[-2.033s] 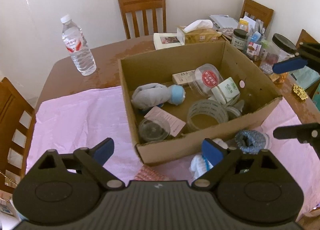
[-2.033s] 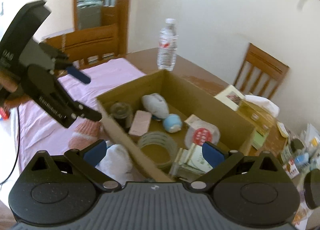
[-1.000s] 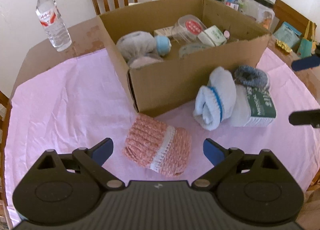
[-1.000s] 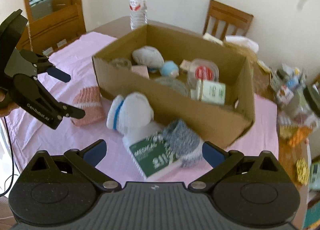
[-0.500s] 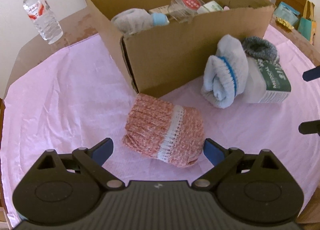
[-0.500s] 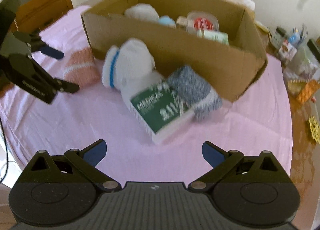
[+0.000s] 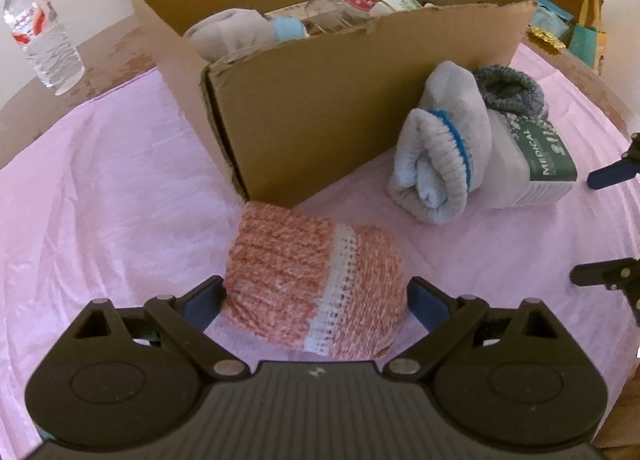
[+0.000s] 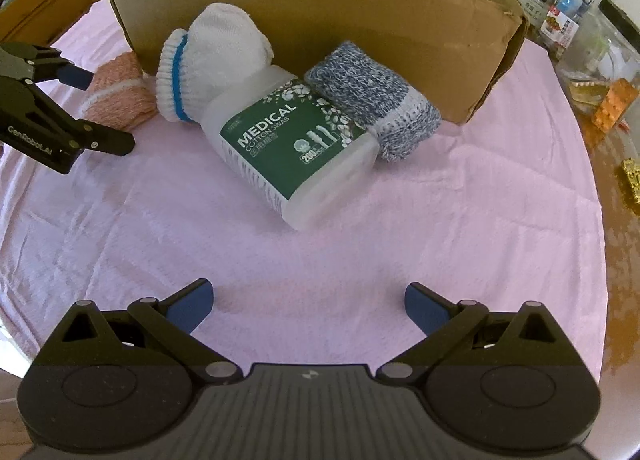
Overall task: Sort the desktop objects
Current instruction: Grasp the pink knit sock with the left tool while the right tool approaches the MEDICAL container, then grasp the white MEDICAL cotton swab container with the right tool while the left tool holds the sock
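A rolled pink knit sock [image 7: 312, 284] lies on the pink cloth between the open jaws of my left gripper [image 7: 314, 300]; whether the pads touch it I cannot tell. It also shows in the right wrist view [image 8: 120, 94]. A white sock roll with a blue stripe [image 8: 204, 64], a cotton swab box [image 8: 296, 148] and a grey-blue sock roll [image 8: 372, 100] lie in front of the cardboard box [image 8: 360, 20]. My right gripper [image 8: 308, 306] is open and empty, low over the cloth, short of the swab box.
The cardboard box [image 7: 360, 100] holds a grey sock roll, a blue ball and plastic containers. A water bottle [image 7: 40, 28] stands at the far left. Jars and clutter [image 8: 580, 28] sit on the bare table at right. Wooden chairs stand behind.
Both grippers have dropped and moved forward. The pink sock now sits between the left jaws. The swab box has grown closer in the right view.
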